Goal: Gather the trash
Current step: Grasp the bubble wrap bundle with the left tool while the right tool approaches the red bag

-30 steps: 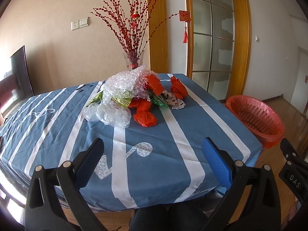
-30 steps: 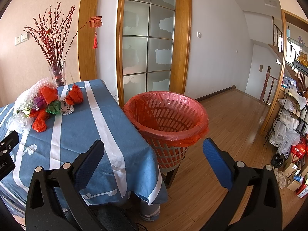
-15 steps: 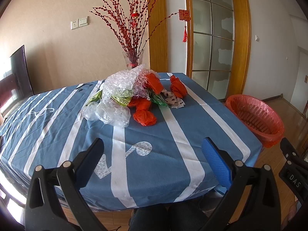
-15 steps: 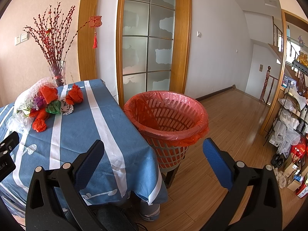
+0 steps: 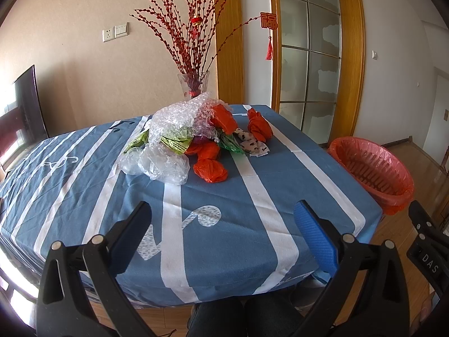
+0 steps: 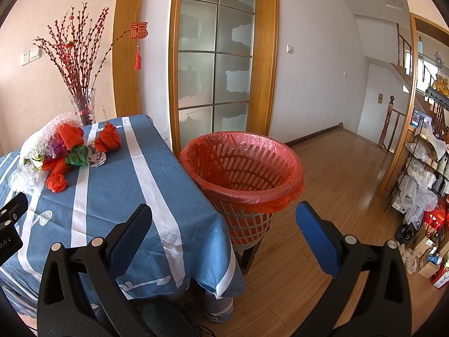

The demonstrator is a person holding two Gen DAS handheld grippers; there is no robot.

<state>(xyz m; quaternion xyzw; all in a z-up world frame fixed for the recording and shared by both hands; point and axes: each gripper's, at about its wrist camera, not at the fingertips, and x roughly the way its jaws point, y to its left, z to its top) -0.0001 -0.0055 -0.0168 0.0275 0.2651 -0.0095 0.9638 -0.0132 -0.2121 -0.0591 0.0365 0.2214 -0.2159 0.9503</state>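
A pile of trash lies mid-table: bubble wrap (image 5: 179, 118), clear plastic (image 5: 157, 165), crumpled red bags (image 5: 210, 170), green wrappers (image 5: 174, 141) and a spotted paper (image 5: 252, 146). The pile also shows in the right wrist view (image 6: 61, 151). A red-lined basket (image 6: 241, 165) stands beside the table's right edge and shows in the left wrist view too (image 5: 370, 168). My left gripper (image 5: 221, 224) is open and empty above the table's near edge. My right gripper (image 6: 224, 224) is open and empty, near the table corner and the basket.
The table wears a blue cloth with white stripes (image 5: 84, 185). A glass vase of red branches (image 5: 193, 84) stands behind the pile. A dark chair back (image 5: 28, 104) is at the far left. A shelf of bags and boxes (image 6: 423, 168) lines the right wall.
The left wrist view has shifted very slightly; the pile sits a touch lower. The right gripper has not visibly moved. Both grippers stay open.
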